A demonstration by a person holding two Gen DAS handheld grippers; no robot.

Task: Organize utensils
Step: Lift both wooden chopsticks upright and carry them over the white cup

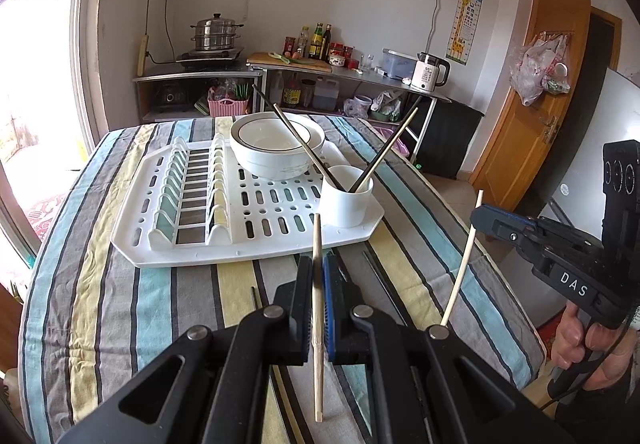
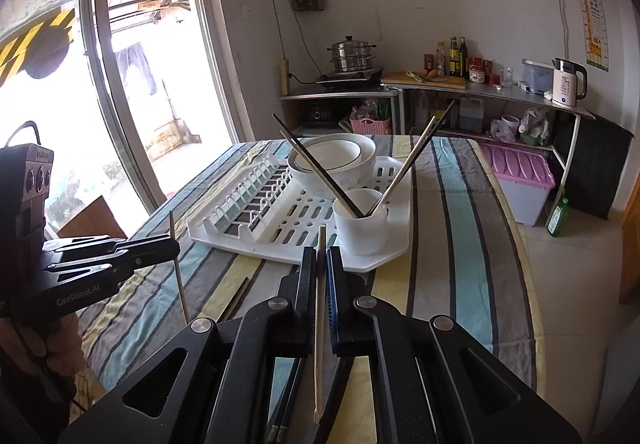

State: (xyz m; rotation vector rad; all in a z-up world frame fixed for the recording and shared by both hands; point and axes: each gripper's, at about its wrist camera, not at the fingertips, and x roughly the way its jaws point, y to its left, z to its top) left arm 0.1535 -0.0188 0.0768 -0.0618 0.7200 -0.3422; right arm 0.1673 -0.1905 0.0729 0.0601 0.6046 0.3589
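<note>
The left gripper (image 1: 318, 280) was clamped on a wooden chopstick (image 1: 317, 308), held upright between the pads so its end pointed up and ahead toward the white cup (image 1: 347, 200); probably carried that way so it could drop tip-first into the cup. The right gripper (image 2: 320, 272) was likewise shut on a second pale chopstick (image 2: 319, 324), also near vertical; from the left wrist view it showed off to the right, hand on the handle. The cup stood just ahead of both grippers on the near corner of the white drying rack (image 1: 208, 244); it already held chopsticks, dark and pale, leaning apart in a V against the rim. A white bowl (image 1: 276, 148) sat on the rack beyond the cup; one dark stick crossed in front of it. Dark chopsticks (image 2: 234, 298) lay loose on the striped tablecloth (image 1: 120, 304) below the grippers, apparently not yet sorted. Judgement: mid-task, both sticks being carried to the cup; the crossed sticks in the cup might snag incoming ones.
</note>
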